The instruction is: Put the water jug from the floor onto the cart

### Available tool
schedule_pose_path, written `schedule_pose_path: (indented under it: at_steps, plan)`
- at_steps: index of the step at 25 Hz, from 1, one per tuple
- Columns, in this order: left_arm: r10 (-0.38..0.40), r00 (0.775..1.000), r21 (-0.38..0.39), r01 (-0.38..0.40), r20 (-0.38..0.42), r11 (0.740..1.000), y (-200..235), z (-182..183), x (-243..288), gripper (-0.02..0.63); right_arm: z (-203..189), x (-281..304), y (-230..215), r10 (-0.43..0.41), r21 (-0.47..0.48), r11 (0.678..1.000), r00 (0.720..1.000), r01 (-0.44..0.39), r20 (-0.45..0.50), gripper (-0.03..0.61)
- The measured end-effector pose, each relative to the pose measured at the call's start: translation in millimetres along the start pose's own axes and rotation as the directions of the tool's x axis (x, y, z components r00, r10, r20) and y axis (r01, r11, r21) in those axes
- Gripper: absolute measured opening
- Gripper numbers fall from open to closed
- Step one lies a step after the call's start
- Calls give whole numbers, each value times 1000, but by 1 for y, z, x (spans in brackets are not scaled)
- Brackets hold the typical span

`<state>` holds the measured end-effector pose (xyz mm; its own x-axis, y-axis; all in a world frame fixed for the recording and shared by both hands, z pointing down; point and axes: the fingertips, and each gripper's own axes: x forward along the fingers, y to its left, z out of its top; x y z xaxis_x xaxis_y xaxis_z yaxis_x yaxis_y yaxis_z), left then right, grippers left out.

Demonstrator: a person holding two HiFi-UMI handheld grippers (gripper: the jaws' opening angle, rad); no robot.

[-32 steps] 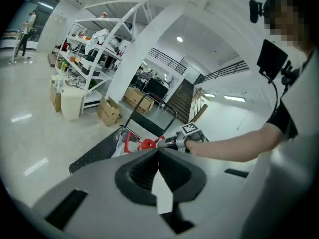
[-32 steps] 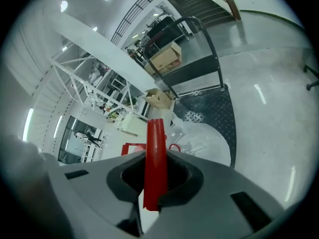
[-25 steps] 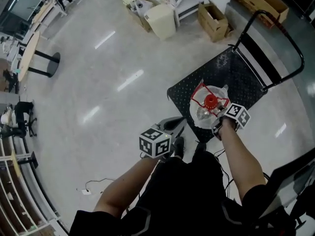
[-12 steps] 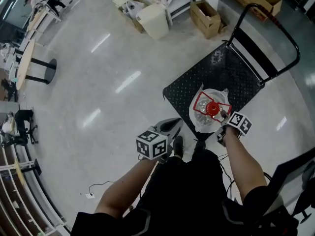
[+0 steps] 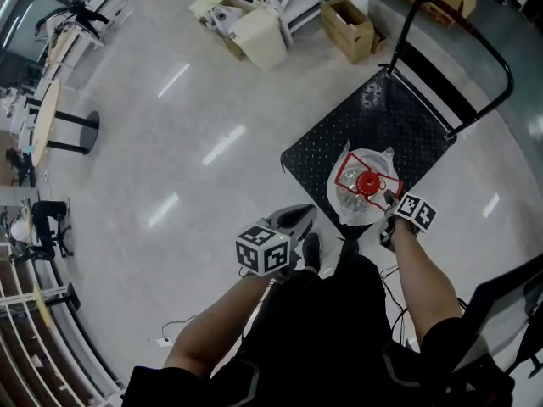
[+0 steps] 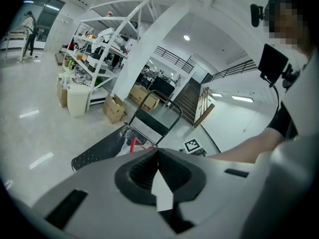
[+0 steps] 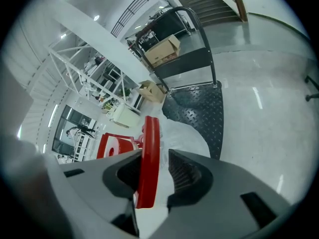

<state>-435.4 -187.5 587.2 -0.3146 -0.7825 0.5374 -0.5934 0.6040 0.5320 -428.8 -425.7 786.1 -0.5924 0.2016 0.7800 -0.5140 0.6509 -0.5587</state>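
On the black cart [image 5: 373, 125], right fingers [image 7: 188, 172] just parted round the jug handle [image 7: 148, 158]; left fingers [image 6: 138, 171] together.

The head view looks from high up, almost straight down at the floor [image 5: 170, 142]. The cart [image 5: 373, 125] lies far below, at the right middle of the frame. The left gripper view looks from low down, nearly level across the room, and the cart is small at lower middle. The right gripper view sits very close to the water jug [image 7: 187, 133] and tips down. All three views see the cart and the water jug.
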Motion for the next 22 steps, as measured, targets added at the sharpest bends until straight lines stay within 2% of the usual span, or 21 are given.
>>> schedule_pose_path:
  at_steps: [3,4,8,14,18,22]
  plan:
    - [-5,1000,11,5,2,1000,-3,-1,0,2,0,-4,-11,15,5,1000,1000,-15,-8,209]
    - [-8,1000,14,8,7,1000,-4,0,-1,2,0,-8,-13,21,-10,1000,1000,-21,-6,220]
    - [-39,999,38,38,30,999,-14,9,-4,2,4,-37,-6,29,-139,990,999,-26,15,232]
    - [-155,986,160,142,67,977,-51,37,-11,2,20,-96,5,26,-244,970,995,0,101,232]
    - [-226,970,258,197,91,946,-76,60,-18,2,41,-143,37,123,-229,971,970,-74,209,230]
    - [-291,949,348,234,119,908,-102,82,-30,2,55,-193,82,242,-288,945,927,-157,288,229]
